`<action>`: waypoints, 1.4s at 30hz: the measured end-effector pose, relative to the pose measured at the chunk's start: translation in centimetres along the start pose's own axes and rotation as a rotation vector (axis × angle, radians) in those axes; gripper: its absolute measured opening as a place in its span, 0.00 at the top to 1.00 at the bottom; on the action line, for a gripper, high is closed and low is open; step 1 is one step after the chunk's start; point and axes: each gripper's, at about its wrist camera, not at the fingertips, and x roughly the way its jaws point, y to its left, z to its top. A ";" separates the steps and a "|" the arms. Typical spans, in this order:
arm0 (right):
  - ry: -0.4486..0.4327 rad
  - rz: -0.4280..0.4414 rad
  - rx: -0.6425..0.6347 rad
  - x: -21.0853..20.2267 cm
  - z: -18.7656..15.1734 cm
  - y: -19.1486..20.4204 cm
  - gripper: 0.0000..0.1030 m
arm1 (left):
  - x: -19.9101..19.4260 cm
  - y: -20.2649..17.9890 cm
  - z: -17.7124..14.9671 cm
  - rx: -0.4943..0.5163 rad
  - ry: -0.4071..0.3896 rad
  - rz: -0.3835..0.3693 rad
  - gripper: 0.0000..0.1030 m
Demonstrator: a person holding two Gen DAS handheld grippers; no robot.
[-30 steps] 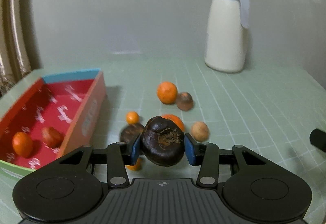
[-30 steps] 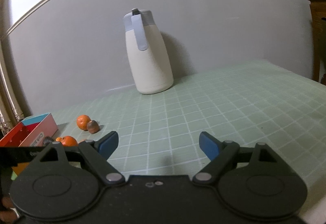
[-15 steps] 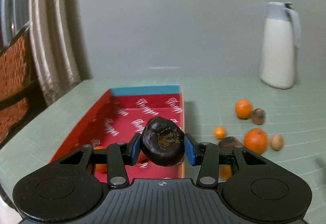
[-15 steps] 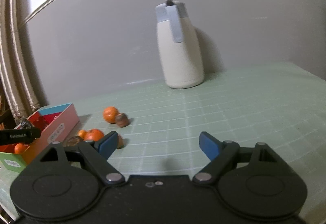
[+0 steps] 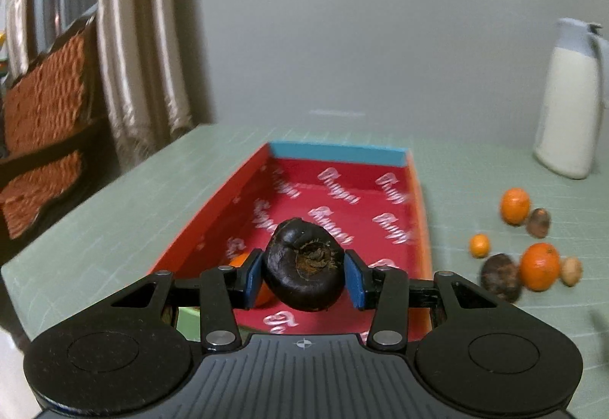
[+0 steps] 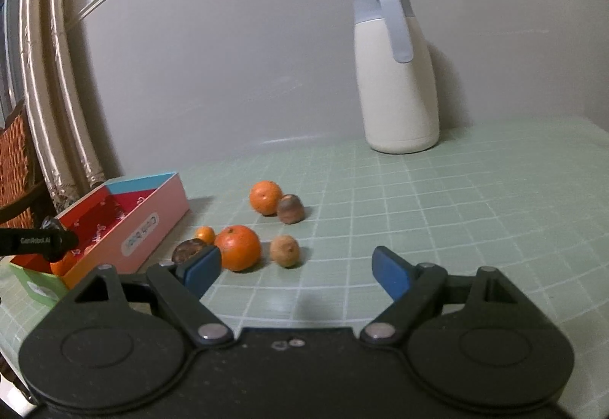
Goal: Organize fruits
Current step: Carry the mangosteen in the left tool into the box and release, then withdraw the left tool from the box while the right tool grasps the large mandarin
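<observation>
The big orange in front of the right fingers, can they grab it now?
Probably yes. The right gripper is open and empty, and the big orange sits on the table just ahead, slightly left. A dark fruit crowds its left side.

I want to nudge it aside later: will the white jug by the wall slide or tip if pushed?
The white jug is tall with a fairly wide, flat base, so a low push would probably slide it; a push near its lid may tip it. Whether it is full cannot be told.

Left tongs (image 5: pixel 304 280) clamped on dark wrinkled fruit (image 5: pixel 304 265) above red box (image 5: pixel 342 206).
</observation>
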 end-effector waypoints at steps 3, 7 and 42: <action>0.003 0.005 0.000 0.3 0.0 0.3 0.16 | 1.1 0.7 -0.3 -0.011 0.048 0.014 0.57; 0.005 0.012 0.007 0.6 0.0 0.4 0.16 | 1.2 1.0 -0.3 -0.006 0.051 0.020 0.57; 0.023 0.081 -0.036 4.5 0.2 4.8 0.46 | -2.6 9.8 -2.3 -0.101 -0.024 0.181 0.20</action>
